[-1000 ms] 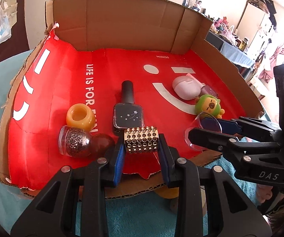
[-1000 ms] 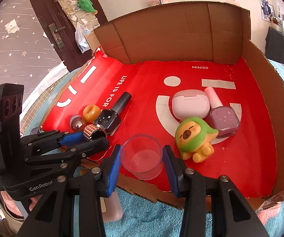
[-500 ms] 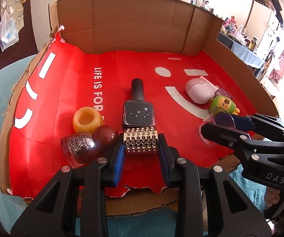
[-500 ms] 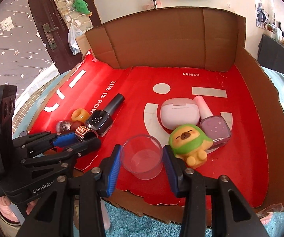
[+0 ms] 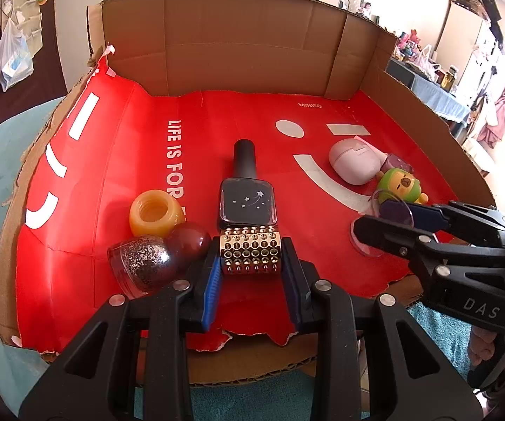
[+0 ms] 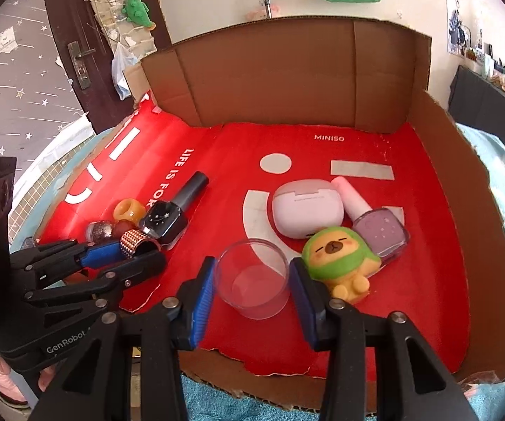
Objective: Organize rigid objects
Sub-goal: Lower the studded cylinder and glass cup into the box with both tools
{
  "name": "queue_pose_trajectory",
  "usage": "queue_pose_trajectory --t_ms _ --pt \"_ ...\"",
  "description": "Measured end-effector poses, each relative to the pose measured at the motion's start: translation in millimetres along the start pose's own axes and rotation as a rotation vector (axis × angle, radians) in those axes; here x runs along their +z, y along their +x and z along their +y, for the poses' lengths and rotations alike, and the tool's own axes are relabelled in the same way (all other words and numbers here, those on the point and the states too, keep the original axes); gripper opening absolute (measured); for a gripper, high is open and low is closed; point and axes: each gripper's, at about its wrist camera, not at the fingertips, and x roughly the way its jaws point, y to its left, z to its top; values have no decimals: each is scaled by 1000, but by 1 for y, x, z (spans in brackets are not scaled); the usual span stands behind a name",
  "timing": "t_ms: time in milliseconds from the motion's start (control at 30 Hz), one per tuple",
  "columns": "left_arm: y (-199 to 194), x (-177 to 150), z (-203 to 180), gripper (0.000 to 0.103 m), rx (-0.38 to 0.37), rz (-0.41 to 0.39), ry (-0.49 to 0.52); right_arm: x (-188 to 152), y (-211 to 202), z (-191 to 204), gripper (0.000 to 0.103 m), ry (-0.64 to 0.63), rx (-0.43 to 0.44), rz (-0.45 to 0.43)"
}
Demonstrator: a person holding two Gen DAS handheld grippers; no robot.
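Two grippers are working at the cardboard tray's (image 6: 456, 175) near edge: left gripper (image 5: 250, 258) clenching a studded cylinder (image 5: 250, 255), right gripper (image 6: 250, 280) bracketing (grip unclear) a clear cup (image 6: 252, 277).

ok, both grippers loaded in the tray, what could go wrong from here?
1. The left gripper holds the gold studded cylinder right against the dark nail polish bottle and the dark red ball; moving it may knock them.
2. The right gripper brackets the clear cup; its smooth wall could slip.
3. Its right finger sits close to the green-hooded figurine, which could topple.
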Motion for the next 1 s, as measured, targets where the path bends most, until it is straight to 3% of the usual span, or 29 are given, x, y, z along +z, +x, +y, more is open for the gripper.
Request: queue_pose_trajectory --t_ms 233,400,633,767,1000 --pt "-1 0 1 29 -2 -1 -2 3 -3 0 45 -4 -43 -29" --pt "-1 0 0 29 0 -2 0 1 5 0 45 13 6 20" --pt "0 0 0 29 -1 -3 0 3 -2 -1 45 16 -38 -25" --pt "-1 0 1 29 1 -3 1 2 3 -2 45 26 -9 8" --pt "-1 0 1 29 0 -4 0 2 2 -2 45 24 -33 -13"
